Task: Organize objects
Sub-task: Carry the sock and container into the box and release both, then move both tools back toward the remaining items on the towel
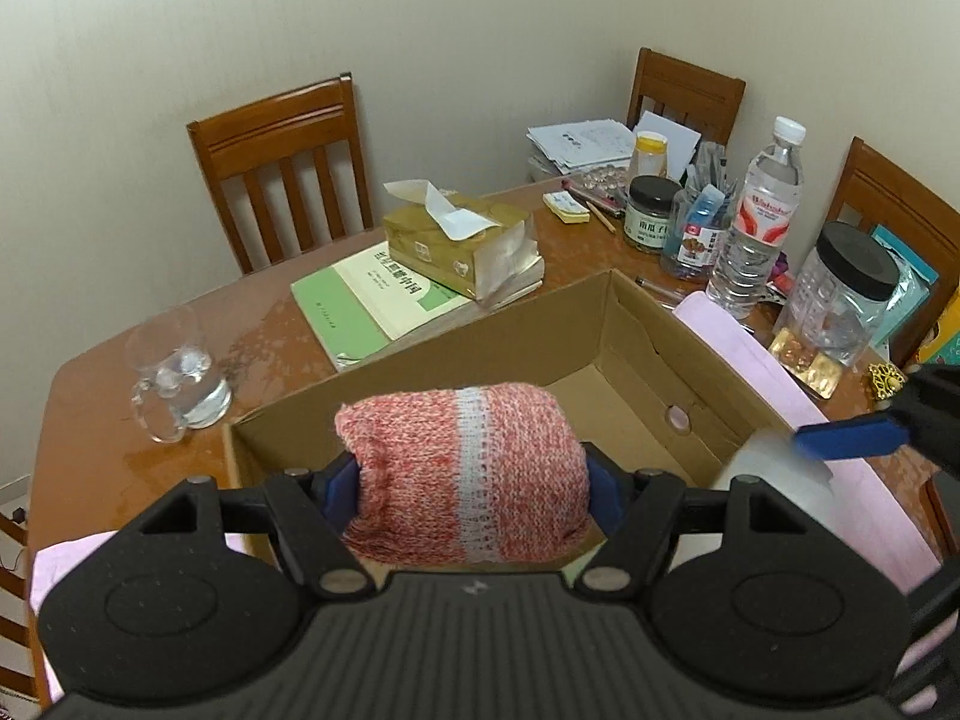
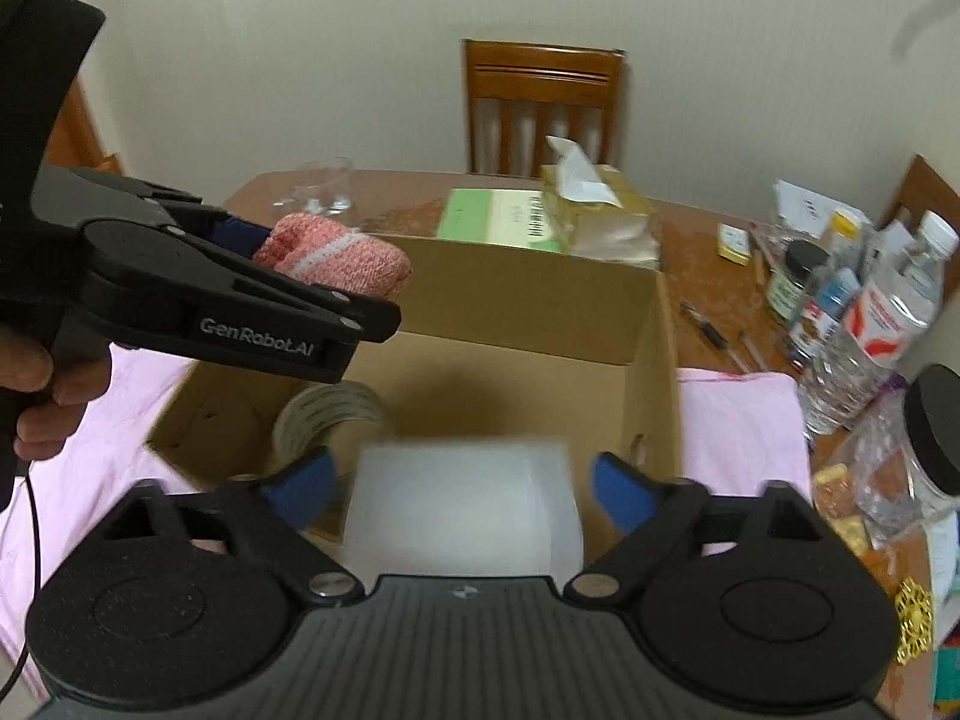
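Observation:
An open cardboard box (image 1: 480, 336) (image 2: 528, 294) sits on a pink cloth on the wooden table. My left gripper (image 1: 471, 480) (image 2: 312, 270) is shut on a rolled pink-and-white knitted cloth (image 1: 468, 468) (image 2: 342, 258) and holds it above the box's near-left part. My right gripper (image 2: 462, 480) is open over the box's near edge. A blurred translucent white container (image 2: 462, 504) (image 1: 774, 468) lies between its blue fingers (image 2: 618, 489) with a small gap on each side. A roll of clear tape (image 2: 327, 414) stands inside the box.
Behind the box lie a green book (image 1: 360, 306) and a tissue pack (image 1: 462, 240). A glass mug (image 1: 174, 378) stands at the left. Jars, a water bottle (image 1: 756, 222), papers and blister packs crowd the right. Wooden chairs ring the table. A hand (image 2: 42, 402) grips the left tool.

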Demonstrator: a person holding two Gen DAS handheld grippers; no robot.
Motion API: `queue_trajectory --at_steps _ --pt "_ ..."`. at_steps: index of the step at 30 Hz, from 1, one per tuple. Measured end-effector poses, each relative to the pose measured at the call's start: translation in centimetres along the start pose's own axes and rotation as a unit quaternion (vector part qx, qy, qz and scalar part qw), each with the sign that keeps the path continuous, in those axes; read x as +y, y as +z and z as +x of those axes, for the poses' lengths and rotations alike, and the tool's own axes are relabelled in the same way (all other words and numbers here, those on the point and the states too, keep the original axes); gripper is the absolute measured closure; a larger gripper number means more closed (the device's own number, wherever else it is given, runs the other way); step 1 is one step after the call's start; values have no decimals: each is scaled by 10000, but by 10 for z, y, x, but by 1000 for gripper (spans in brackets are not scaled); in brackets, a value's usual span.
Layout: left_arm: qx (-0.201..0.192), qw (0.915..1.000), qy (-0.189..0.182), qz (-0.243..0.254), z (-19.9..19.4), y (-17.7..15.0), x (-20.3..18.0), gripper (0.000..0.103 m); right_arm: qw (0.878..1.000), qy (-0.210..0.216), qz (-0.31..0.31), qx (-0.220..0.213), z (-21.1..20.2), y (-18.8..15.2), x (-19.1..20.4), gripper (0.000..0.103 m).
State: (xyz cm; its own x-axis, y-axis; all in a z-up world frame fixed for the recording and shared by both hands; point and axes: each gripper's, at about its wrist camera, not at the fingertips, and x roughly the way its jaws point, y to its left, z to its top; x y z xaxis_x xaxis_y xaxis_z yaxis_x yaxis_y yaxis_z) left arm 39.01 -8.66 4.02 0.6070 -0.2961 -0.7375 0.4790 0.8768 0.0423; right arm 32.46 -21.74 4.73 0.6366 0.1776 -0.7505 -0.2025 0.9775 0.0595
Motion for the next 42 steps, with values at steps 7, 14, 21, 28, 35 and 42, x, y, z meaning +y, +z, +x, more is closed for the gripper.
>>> queue_trajectory --at_steps 7,14,21,28,35,42 --pt "215 9995 -177 127 34 2 -8 28 9995 -90 303 51 -4 -11 -10 0" --pt "78 9997 -7 240 52 4 -15 6 9986 -264 450 124 -8 -23 -16 0" --pt "104 9996 68 255 50 5 -14 6 9975 -375 572 188 -11 -33 -21 0" --pt "-98 9995 129 258 22 -3 -15 2 9968 -387 629 295 -22 -51 -22 0" --pt "-284 9993 158 171 -12 -33 -19 1 9967 -342 640 365 -29 -84 -15 0" --pt "-261 9994 205 4 -41 -67 -22 1 9964 -359 690 336 -36 -113 -10 0"
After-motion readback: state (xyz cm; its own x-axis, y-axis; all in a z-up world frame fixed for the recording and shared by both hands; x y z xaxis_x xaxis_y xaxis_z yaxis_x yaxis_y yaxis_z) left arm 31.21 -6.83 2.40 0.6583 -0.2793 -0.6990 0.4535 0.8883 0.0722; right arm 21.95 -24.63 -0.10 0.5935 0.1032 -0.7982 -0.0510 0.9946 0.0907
